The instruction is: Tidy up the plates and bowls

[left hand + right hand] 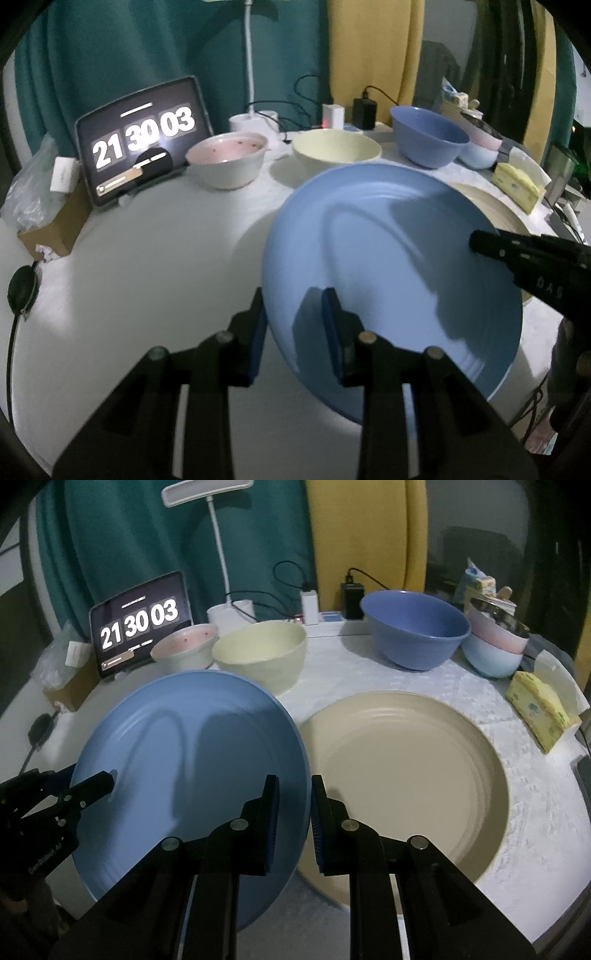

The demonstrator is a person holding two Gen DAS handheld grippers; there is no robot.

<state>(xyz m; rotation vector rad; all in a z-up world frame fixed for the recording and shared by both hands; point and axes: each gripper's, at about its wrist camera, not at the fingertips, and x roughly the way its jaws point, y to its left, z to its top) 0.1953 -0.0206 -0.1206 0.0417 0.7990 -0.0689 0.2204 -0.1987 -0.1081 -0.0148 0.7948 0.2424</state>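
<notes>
A large blue plate [388,258] [184,746] hangs tilted above the white table, carried by both grippers. My left gripper [295,314] is shut on its near left rim, and its black finger shows in the right wrist view [107,780]. At the opposite rim my right gripper [294,788] is shut on the plate, reaching in from the right in the left wrist view [480,243]. A beige plate [406,775] [491,210] lies flat on the table beside and partly under the blue one. Behind stand a white bowl with a pink inside [227,162], a cream bowl [336,149] and a blue bowl [428,136].
Stacked pastel bowls [495,646] sit at the back right, next to a yellow packet [539,709]. A tablet showing a clock [144,136] leans at the back left beside a cardboard box [55,229]. Lamp base [231,613], chargers and cables line the back edge.
</notes>
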